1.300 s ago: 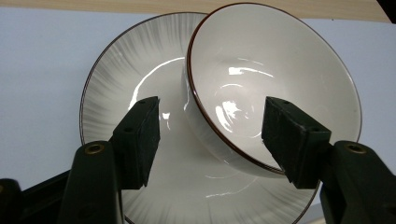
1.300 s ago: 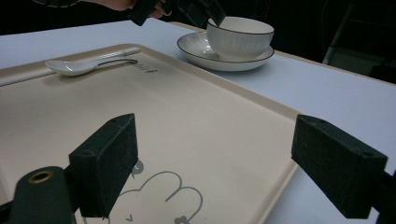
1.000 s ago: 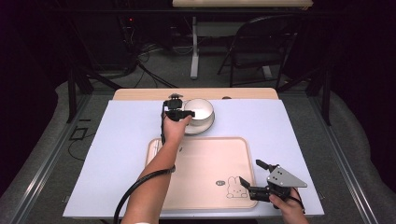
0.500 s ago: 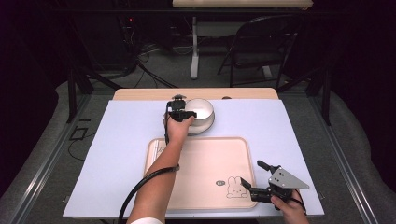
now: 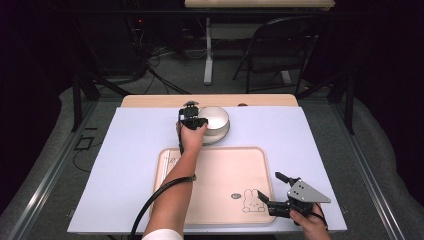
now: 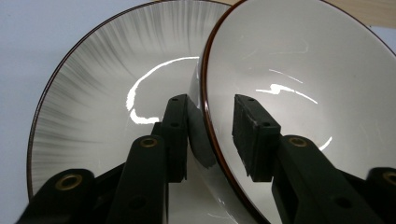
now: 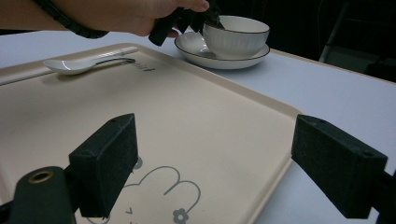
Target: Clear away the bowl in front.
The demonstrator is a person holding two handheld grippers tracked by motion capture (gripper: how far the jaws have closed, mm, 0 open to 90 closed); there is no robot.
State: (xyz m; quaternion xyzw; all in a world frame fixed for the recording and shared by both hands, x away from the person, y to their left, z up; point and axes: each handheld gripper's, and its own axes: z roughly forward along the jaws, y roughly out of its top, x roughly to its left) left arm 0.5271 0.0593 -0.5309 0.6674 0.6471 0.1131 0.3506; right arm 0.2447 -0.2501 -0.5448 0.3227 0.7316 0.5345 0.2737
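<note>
A white bowl (image 5: pixel 216 117) with a dark rim stands on a ribbed white plate (image 5: pixel 220 136) at the back of the table. My left gripper (image 5: pixel 196 120) is at the bowl's left edge. In the left gripper view its jaws straddle the bowl (image 6: pixel 303 70) rim, one outside above the plate (image 6: pixel 93 93), one inside, with a gap still showing, so the left gripper (image 6: pixel 210 100) is open. My right gripper (image 5: pixel 269 185) hovers wide open and empty over the near right corner of the beige tray (image 5: pixel 215 180). A white spoon (image 7: pixel 79 65) lies on the tray's far left.
The tray (image 7: pixel 187 116) has a rabbit print (image 5: pixel 252 200) near my right gripper (image 7: pixel 219 163). A pale mat (image 5: pixel 125 165) covers the table, with a wooden strip (image 5: pixel 150 101) behind it. A chair (image 5: pixel 280 55) and cables stand beyond on the floor.
My left gripper has edged slightly right, closer onto the bowl's rim. The right gripper has barely moved.
</note>
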